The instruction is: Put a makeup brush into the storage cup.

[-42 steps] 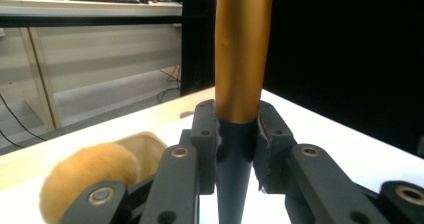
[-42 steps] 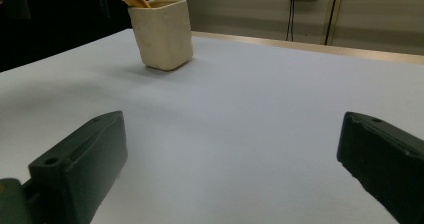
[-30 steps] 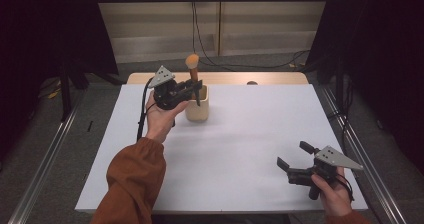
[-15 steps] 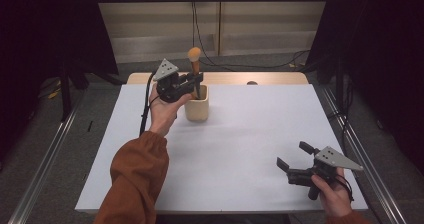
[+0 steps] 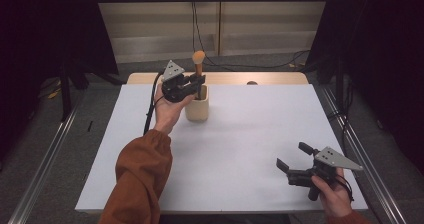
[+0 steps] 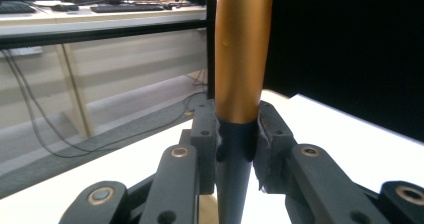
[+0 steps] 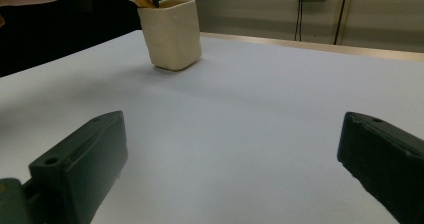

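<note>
Two grippers are showing: the left gripper point(image 5: 192, 87) is sitting in one hand over the far side, the right gripper point(image 5: 296, 165) in the other hand at the near corner. Each is carrying two black jaws, so four jaws in all. One cream cup point(image 5: 197, 104) is standing on one white table point(image 5: 250, 134). One brush point(image 5: 198, 64) is poking up from that cup, a single copper-coloured handle with one rounded tip. One small dark spot point(image 5: 252, 83) is lying at the table's far edge, possibly a knot or hole. One orange sleeve point(image 5: 140, 179) is reaching in.
</note>
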Motion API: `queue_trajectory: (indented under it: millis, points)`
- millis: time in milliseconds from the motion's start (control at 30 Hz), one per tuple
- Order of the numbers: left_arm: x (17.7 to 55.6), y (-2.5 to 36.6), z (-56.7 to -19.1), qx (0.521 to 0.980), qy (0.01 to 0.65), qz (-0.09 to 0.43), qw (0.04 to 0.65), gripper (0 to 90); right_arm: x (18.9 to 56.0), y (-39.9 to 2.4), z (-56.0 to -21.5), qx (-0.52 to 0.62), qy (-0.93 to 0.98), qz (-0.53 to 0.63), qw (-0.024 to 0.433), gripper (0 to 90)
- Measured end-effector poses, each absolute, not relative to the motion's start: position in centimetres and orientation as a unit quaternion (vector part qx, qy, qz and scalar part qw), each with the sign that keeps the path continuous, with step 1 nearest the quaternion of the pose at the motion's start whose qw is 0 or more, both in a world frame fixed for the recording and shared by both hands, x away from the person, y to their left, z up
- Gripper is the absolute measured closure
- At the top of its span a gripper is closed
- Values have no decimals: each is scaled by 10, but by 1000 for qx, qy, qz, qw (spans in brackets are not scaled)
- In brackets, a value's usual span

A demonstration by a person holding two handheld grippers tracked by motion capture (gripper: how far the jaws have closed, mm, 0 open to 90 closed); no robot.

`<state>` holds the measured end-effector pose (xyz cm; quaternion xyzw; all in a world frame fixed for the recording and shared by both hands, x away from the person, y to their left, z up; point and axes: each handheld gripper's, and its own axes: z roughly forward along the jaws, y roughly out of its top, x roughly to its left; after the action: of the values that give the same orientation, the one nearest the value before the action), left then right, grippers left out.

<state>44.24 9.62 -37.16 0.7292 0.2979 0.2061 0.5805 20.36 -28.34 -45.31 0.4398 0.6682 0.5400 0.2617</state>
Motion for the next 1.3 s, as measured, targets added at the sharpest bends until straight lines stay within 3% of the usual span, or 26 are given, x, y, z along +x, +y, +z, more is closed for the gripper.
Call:
queue_trajectory:
  millis: [1300]
  points:
    - [444, 85, -403, 764, 304, 186, 538, 740, 204, -282, -456, 441, 673, 537, 256, 0]
